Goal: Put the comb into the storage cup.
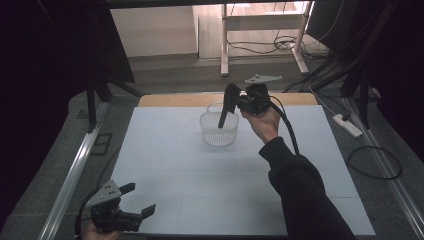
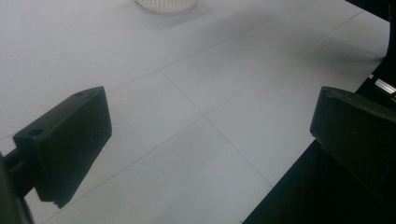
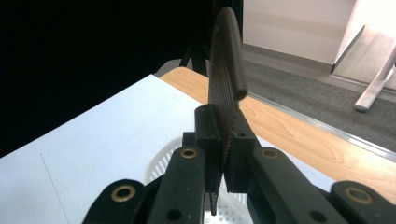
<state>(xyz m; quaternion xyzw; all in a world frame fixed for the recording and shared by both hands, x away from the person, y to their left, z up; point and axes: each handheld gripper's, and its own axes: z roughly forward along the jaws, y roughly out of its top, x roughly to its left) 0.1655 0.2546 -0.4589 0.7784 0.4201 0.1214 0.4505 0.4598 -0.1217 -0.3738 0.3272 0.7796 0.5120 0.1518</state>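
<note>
A black comb (image 3: 227, 70) is clamped between the jaws of the right gripper (image 1: 235, 102), held above the white perforated basket (image 1: 219, 131) standing on the white table (image 1: 165, 165) toward its far edge. The left gripper (image 1: 136, 200) sits at the near left corner, jaws spread apart and holding nothing.

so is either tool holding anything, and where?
Right tool clamps a dark fine-toothed comb near its lower end, over the white perforated basket. Left tool is open, empty.
</note>
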